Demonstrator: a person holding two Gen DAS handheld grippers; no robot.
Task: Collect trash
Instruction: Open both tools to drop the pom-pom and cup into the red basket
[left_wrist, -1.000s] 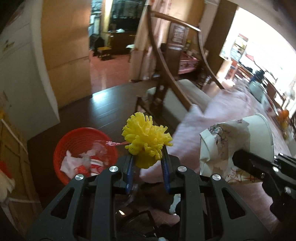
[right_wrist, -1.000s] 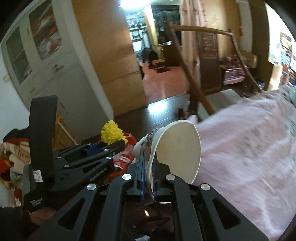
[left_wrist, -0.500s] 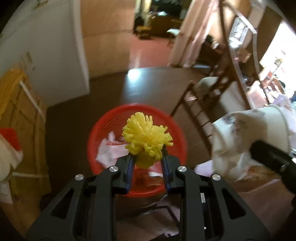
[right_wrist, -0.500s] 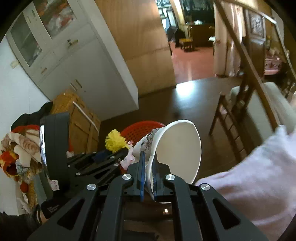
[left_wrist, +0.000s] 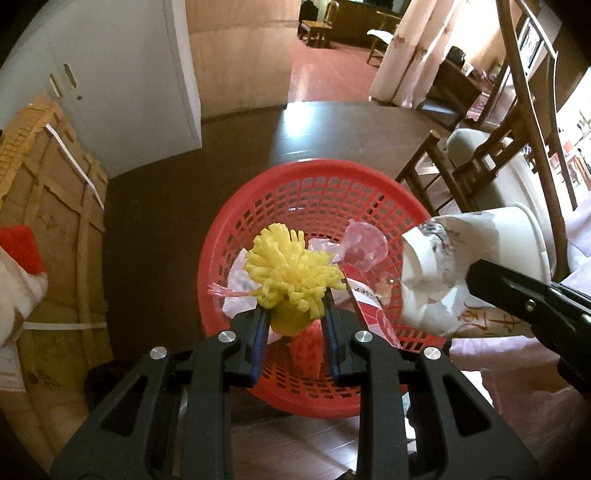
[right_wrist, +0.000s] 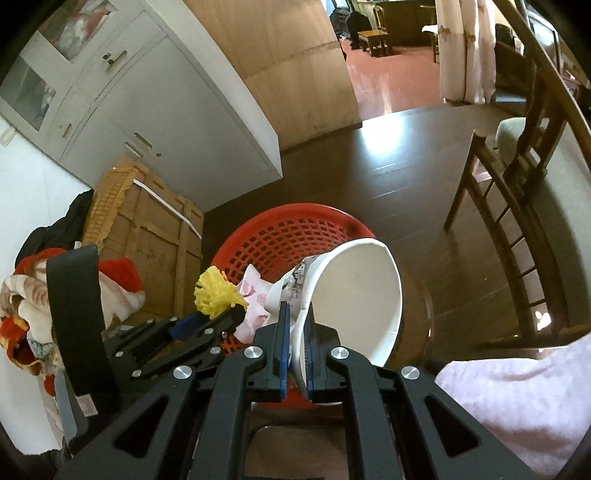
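Left gripper (left_wrist: 295, 314): jaws partway closed, clamped on the base of a yellow frilly flower-like piece (left_wrist: 291, 273), its fringe sticking up past the fingertips.
Right gripper (right_wrist: 297, 332): jaws nearly together, pinching the torn wall of a white paper bowl (right_wrist: 354, 295), whose mouth faces right of the fingers.
Red mesh basket (left_wrist: 314, 192): on the dark floor, directly under and ahead of the left gripper's tips; ahead and below the right gripper.
Basket contents: crumpled white paper (left_wrist: 240, 284), a clear plastic cup (left_wrist: 364, 247), a red-and-white wrapper (left_wrist: 365, 299).
Paper bowl from the left view: just right of the left gripper, over the basket's right rim.
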